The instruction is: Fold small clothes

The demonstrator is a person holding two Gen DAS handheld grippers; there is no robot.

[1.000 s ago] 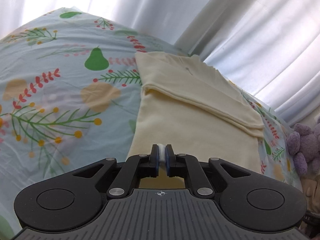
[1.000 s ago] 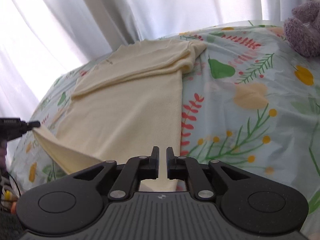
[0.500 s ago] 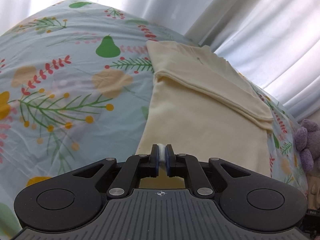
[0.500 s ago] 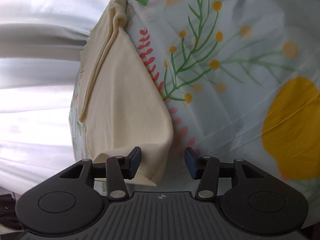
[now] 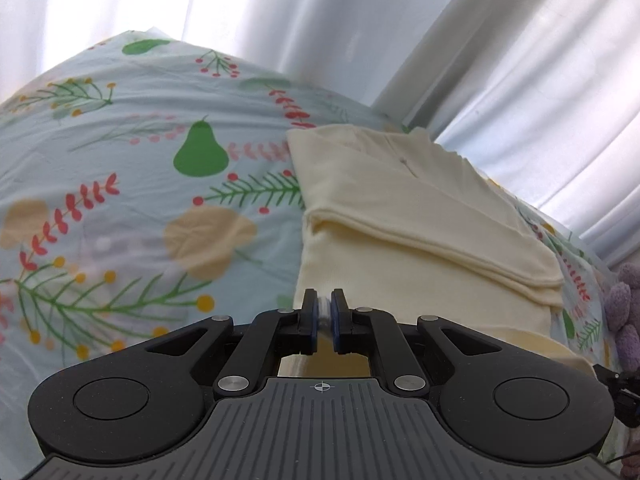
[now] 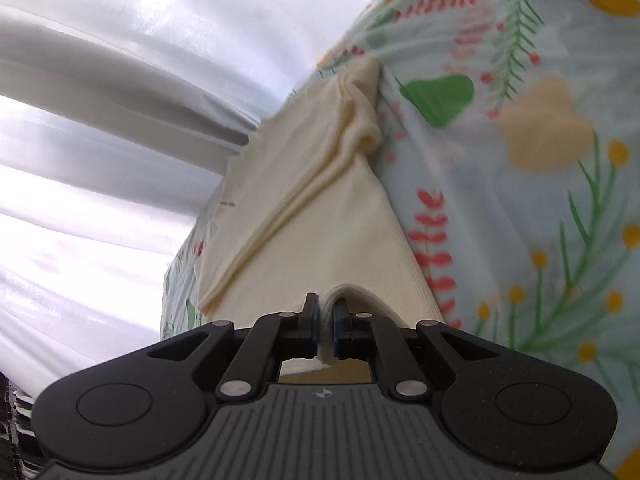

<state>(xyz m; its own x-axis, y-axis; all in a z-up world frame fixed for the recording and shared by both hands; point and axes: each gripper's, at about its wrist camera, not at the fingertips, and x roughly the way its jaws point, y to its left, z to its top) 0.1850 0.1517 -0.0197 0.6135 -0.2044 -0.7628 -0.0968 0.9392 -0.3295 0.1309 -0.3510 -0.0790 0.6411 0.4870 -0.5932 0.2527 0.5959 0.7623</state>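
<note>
Left wrist view: the left gripper [image 5: 325, 316] is pinched tight on a thin pale edge of the cream garment [image 5: 420, 240], a sliver of fabric showing between the blue pads. The garment spreads out ahead of the jaws and slightly to their right on the floral bedsheet [image 5: 120, 200]; its far part is already doubled over, a folded sleeve band lying crosswise well ahead of the fingertips. White curtains [image 5: 500, 80] hang beyond the bed; a purple plush toy [image 5: 624, 312] sits at the far right edge, apart from the cloth. Right wrist view: the right gripper [image 6: 326, 320] has its jaws drawn in on the near hem of the same cream garment [image 6: 312, 220], a small hump of layered fabric bulging just ahead of and right of the fingertips, cloth clearly between the pads. The view is tilted, so the garment runs away up and ahead of the jaws, bedsheet [image 6: 540, 200] to their right, curtains [image 6: 100, 120] to their left. Judgement: both near corners of the hem look gripped, so the step in hand is the start of the bottom-to-top fold. Next move likely calls for lifting both corners together, keeping the hem taut and level between the grippers, carrying it forward over the sleeve band, and laying it down squarely before releasing.
</note>
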